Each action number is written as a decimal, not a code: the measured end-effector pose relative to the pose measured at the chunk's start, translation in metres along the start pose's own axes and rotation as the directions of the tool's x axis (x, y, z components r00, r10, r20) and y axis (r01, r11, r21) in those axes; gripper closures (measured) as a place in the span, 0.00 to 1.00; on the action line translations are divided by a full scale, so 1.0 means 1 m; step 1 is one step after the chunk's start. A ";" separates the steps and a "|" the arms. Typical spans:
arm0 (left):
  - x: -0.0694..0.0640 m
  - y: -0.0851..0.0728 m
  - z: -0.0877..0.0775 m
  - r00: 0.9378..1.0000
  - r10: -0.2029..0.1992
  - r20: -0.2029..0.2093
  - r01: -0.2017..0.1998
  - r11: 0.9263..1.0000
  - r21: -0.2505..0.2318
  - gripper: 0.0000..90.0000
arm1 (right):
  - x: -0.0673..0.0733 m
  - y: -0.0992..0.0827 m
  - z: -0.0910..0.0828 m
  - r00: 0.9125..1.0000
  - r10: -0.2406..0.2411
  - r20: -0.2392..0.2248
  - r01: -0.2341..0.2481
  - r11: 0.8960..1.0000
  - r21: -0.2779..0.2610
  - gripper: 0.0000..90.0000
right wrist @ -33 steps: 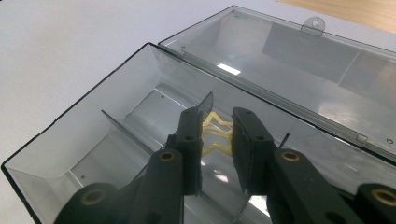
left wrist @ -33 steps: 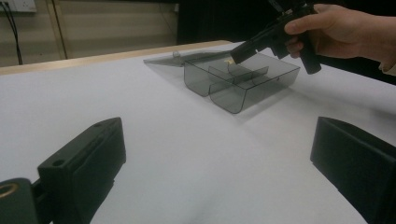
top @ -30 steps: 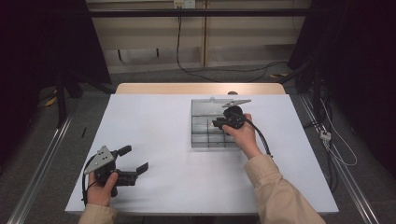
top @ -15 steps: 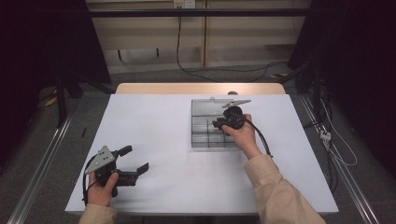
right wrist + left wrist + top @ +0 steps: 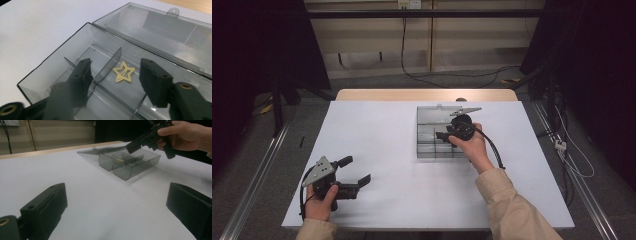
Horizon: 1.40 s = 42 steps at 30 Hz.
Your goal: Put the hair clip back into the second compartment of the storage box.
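Note:
A clear grey divided box (image 5: 426, 150) lies open on the white table, its lid (image 5: 170, 27) folded flat behind it. On the floor of one compartment lies a small yellow star-shaped clip (image 5: 123, 72), beside a curved divider. My right gripper (image 5: 115, 63) hovers just over that compartment, tilted down. Its jaws have just been opening and now stand apart on either side of the star, touching nothing. In the high view the right gripper (image 5: 443, 136) sits over the box's middle. My left gripper (image 5: 357, 170) rests open and empty near the table's front left corner, pointing toward the box (image 5: 130, 167).
The white table (image 5: 387, 145) stretches bare between the two hands. A wooden strip (image 5: 427, 94) runs along its far edge. Cables (image 5: 412, 75) lie on the floor beyond, and metal rails (image 5: 257, 175) flank the table on both sides.

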<state>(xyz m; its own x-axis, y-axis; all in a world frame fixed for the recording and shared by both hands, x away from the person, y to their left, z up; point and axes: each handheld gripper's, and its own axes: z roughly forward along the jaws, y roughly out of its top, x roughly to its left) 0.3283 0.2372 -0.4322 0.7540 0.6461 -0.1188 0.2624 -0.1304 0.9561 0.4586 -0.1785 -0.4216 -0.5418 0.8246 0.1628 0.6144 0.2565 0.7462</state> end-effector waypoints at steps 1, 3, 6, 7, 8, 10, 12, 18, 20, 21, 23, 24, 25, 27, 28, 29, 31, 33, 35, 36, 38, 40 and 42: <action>0.000 0.000 0.000 1.000 -0.002 -0.001 0.002 1.000 0.001 0.03 | 0.001 0.000 -0.002 1.000 -0.001 0.002 0.001 1.000 -0.001 0.41; 0.000 0.000 -0.001 1.000 -0.005 -0.005 0.005 1.000 -0.004 0.03 | 0.003 0.000 -0.006 1.000 0.005 -0.010 -0.005 1.000 -0.012 0.37; 0.001 0.000 -0.002 1.000 0.002 -0.009 -0.002 1.000 0.005 0.03 | 0.007 -0.003 -0.013 1.000 0.001 -0.017 -0.001 1.000 -0.031 0.33; 0.001 0.000 -0.002 1.000 0.003 -0.011 -0.003 1.000 0.006 0.03 | 0.007 -0.005 -0.015 1.000 0.000 -0.018 -0.001 0.999 -0.034 0.31; 0.001 0.000 -0.002 1.000 0.002 -0.011 -0.002 1.000 0.005 0.03 | 0.008 -0.007 -0.017 1.000 0.000 -0.018 -0.001 0.999 -0.037 0.29; 0.001 0.000 -0.002 1.000 -0.002 -0.012 0.002 1.000 0.000 0.03 | 0.009 -0.010 -0.023 1.000 0.005 -0.011 -0.005 0.999 -0.047 0.26; 0.000 0.000 -0.002 1.000 -0.004 -0.012 0.004 1.000 -0.001 0.03 | 0.009 -0.014 -0.029 1.000 0.009 -0.022 -0.010 0.999 -0.049 0.24; -0.001 -0.001 -0.001 1.000 0.005 -0.003 -0.004 1.000 0.007 0.03 | 0.009 -0.025 -0.046 1.000 0.010 -0.022 -0.011 0.997 -0.079 0.20; -0.002 0.000 -0.001 1.000 0.006 -0.003 -0.006 1.000 0.008 0.03 | 0.010 -0.028 -0.051 1.000 -0.006 -0.014 0.005 0.997 -0.073 0.18; -0.002 0.000 -0.001 1.000 0.005 -0.002 -0.005 1.000 0.008 0.03 | 0.011 -0.030 -0.054 1.000 -0.016 -0.010 0.015 0.997 -0.079 0.19; -0.002 0.000 -0.001 1.000 0.005 -0.002 -0.005 1.000 0.008 0.03 | 0.012 -0.034 -0.058 0.999 -0.031 -0.018 0.029 0.996 -0.079 0.18; -0.001 0.000 -0.001 1.000 0.005 -0.002 -0.005 1.000 0.008 0.03 | 0.013 -0.036 -0.060 0.999 -0.034 -0.019 0.032 0.996 -0.080 0.18; -0.001 0.000 -0.001 1.000 0.004 -0.002 -0.004 1.000 0.008 0.03 | 0.014 -0.038 -0.062 0.999 -0.037 -0.021 0.035 0.997 -0.075 0.18; -0.001 0.000 -0.001 1.000 0.004 -0.002 -0.004 1.000 0.008 0.03 | 0.015 -0.043 -0.065 0.999 -0.045 -0.022 0.043 0.996 -0.078 0.18; -0.002 0.000 -0.001 1.000 0.004 -0.002 -0.004 1.000 0.008 0.03 | 0.015 -0.045 -0.067 0.999 -0.045 -0.023 0.043 0.996 -0.082 0.18; -0.002 0.000 -0.001 1.000 0.004 -0.002 -0.004 1.000 0.008 0.03 | 0.015 -0.047 -0.069 0.999 -0.047 -0.022 0.045 0.995 -0.084 0.18; -0.002 0.000 -0.001 1.000 0.004 -0.001 -0.004 1.000 0.009 0.03 | 0.016 -0.051 -0.072 0.998 -0.056 -0.020 0.054 0.995 -0.081 0.18; -0.002 -0.001 -0.001 1.000 0.003 -0.002 -0.003 1.000 0.009 0.03 | 0.016 -0.056 -0.075 0.998 -0.067 -0.015 0.066 0.994 -0.082 0.18; -0.002 -0.001 -0.001 1.000 0.001 -0.002 -0.001 1.000 0.010 0.03 | 0.016 -0.060 -0.079 0.997 -0.068 -0.021 0.066 0.994 -0.083 0.18; -0.002 -0.001 -0.001 1.000 0.001 -0.002 -0.001 1.000 0.011 0.03 | 0.016 -0.062 -0.080 0.997 -0.069 -0.022 0.067 0.994 -0.088 0.18; -0.002 -0.001 -0.001 1.000 0.001 -0.002 -0.001 1.000 0.010 0.03 | 0.016 -0.067 -0.083 0.997 -0.067 -0.022 0.065 0.994 -0.088 0.18; -0.002 -0.001 -0.001 1.000 0.003 -0.003 -0.003 1.000 0.011 0.03 | 0.015 -0.071 -0.087 0.998 -0.063 -0.022 0.061 0.994 -0.089 0.17; -0.002 -0.001 -0.001 1.000 0.005 -0.003 -0.005 1.000 0.012 0.03 | 0.014 -0.076 -0.090 0.998 -0.062 -0.021 0.060 0.994 -0.093 0.18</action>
<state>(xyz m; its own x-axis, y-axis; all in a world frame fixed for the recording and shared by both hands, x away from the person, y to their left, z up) 0.3262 0.2373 -0.4322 0.7533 0.6478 -0.1131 0.2658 -0.1426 0.9534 0.3529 -0.2313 -0.4176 -0.5910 0.7962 0.1295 0.5250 0.2577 0.8112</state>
